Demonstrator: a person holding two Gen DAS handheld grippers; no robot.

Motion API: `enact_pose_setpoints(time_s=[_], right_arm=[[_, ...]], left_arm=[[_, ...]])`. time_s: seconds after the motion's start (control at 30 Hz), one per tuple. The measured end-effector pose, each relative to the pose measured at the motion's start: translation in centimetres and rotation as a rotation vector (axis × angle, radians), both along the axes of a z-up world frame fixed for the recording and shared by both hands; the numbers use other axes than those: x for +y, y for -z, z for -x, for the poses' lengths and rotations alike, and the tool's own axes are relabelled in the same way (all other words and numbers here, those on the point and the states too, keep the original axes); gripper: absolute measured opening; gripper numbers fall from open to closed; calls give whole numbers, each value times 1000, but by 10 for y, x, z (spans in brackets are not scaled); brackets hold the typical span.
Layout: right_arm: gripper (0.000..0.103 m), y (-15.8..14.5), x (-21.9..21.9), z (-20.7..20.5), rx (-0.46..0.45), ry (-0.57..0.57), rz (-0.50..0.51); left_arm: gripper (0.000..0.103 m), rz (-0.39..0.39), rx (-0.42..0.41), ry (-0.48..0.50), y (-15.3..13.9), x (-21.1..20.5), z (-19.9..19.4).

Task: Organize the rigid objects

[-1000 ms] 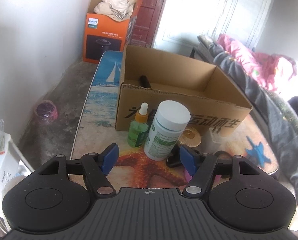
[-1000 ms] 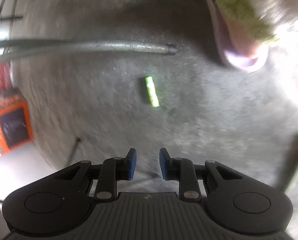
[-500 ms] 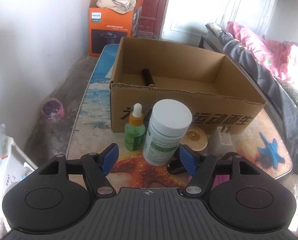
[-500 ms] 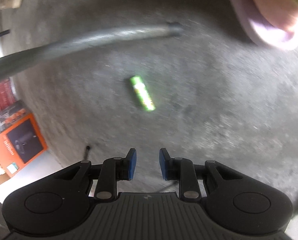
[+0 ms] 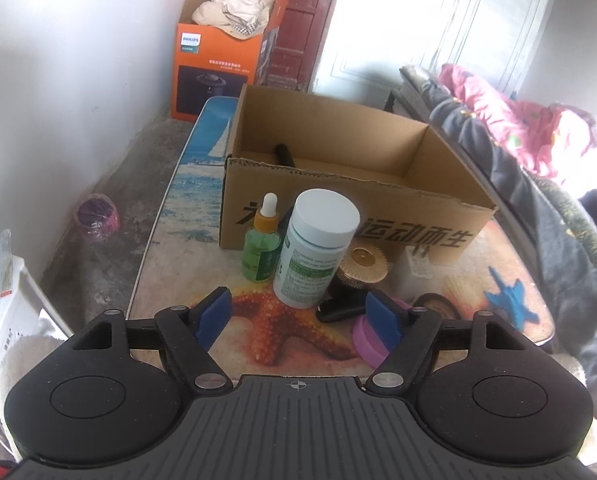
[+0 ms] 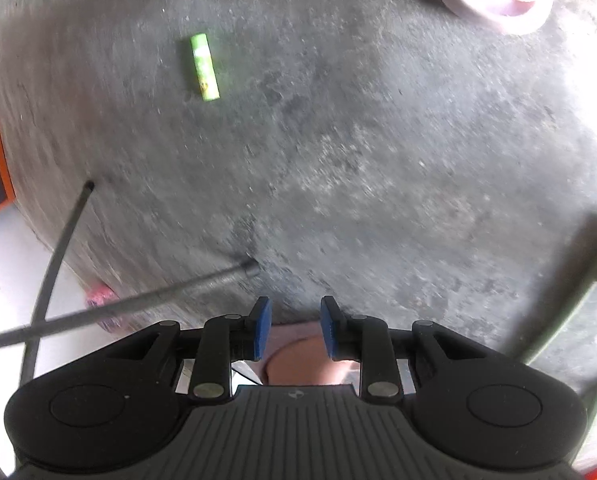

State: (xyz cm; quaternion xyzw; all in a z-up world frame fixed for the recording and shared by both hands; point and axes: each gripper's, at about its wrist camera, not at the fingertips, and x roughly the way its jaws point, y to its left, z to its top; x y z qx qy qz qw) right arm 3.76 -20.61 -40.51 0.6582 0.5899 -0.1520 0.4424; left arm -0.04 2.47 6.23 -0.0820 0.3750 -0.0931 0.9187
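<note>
1. The left gripper (image 5: 302, 316) is spread wide and holds nothing, its blue pads on either side of the white-capped bottle (image 5: 314, 248), which stands apart from them at 12 o'clock on the printed table (image 5: 186, 188); the gap matches that of a second ago.
2. Just left of that bottle stands the green dropper bottle (image 5: 261, 250), touching or nearly so; both stand before the cardboard box (image 5: 350, 208), which now sits slightly further off than half a second ago.
3. Inside the box, at its 10 o'clock corner, lies a dark cylinder (image 5: 284, 155).
4. To the right of the white-capped bottle sit a gold round lid (image 5: 364, 266), a black item (image 5: 338, 308) and a pink disc (image 5: 368, 340) behind the right pad.
5. The right gripper (image 6: 292, 330) is parted narrowly and grips nothing, pointing down at the concrete floor (image 6: 378, 160).
6. The green tube (image 6: 204, 67) lies on the floor at 11 o'clock, further up and left than before.
</note>
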Motion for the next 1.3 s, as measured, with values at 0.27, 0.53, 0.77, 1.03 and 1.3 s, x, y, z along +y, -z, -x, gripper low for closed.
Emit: enact_pose_setpoints(time_s=[0.27,0.53,0.77,1.03,1.3], right_arm=[[29,-2,-25,-12,-126,155,98],[29,31,-38,-65,-172,234,99],[29,64,-36,-91,-135,240,127],[29,68,-31,-125,-71,96,287],[29,63,-19,-160,-48,-118,474]], left_arm=[[78,-5,-15,-7,2,4,-9],[78,-61,41,-55,16,7,-44],[78,-130,95,-90,23,9,-70],[78,-164,147,-108,36,18,-82],[78,-192,175,-111,46,25,-93]])
